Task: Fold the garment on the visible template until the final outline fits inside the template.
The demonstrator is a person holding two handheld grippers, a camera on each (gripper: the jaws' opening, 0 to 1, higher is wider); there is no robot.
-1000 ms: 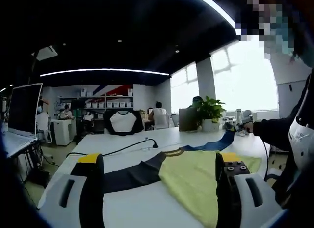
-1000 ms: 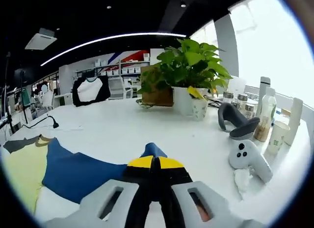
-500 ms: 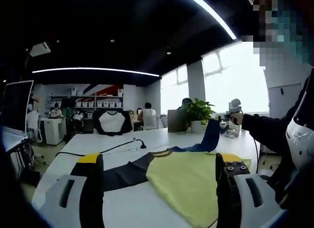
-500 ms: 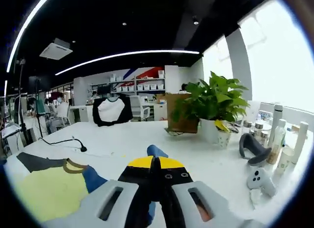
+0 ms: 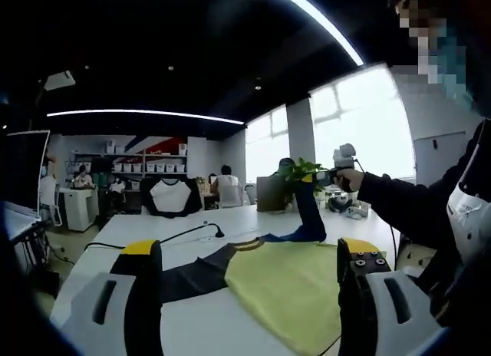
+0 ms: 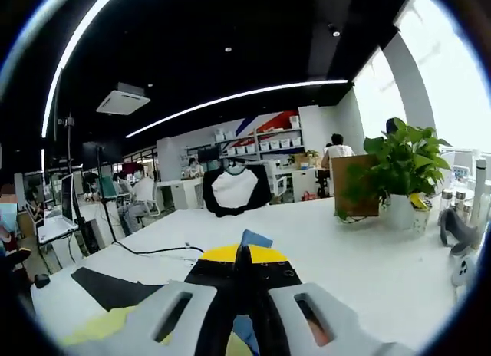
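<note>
The garment point(image 5: 288, 275) lies flat on the white table point(image 5: 192, 325), at about 5 o'clock in the left gripper view; its yellow body is spread out, and a dark sleeve point(image 5: 192, 275) sticks out toward 7 o'clock; I cannot make out the template from here. The blue sleeve point(image 5: 309, 210) stands up off the table near 2 o'clock, because the right gripper point(image 5: 326, 176) pinches its tip and holds it high; I think this is so the sleeve can be laid over the yellow body as a fold. In the right gripper view the right gripper point(image 6: 242, 260) has its jaws pressed together on the blue cloth, which peeks out just past the tips. The left gripper point(image 5: 249, 275) has its jaws wide apart with nothing between them; it hovers low over the shirt, maybe ready to hold it down.

One second ago the blue sleeve lay stretched out low along the table toward 2 o'clock; now it is lifted up and hangs nearly straight down; the right gripper has come up and closer to the middle; the yellow body looks about the same.
</note>
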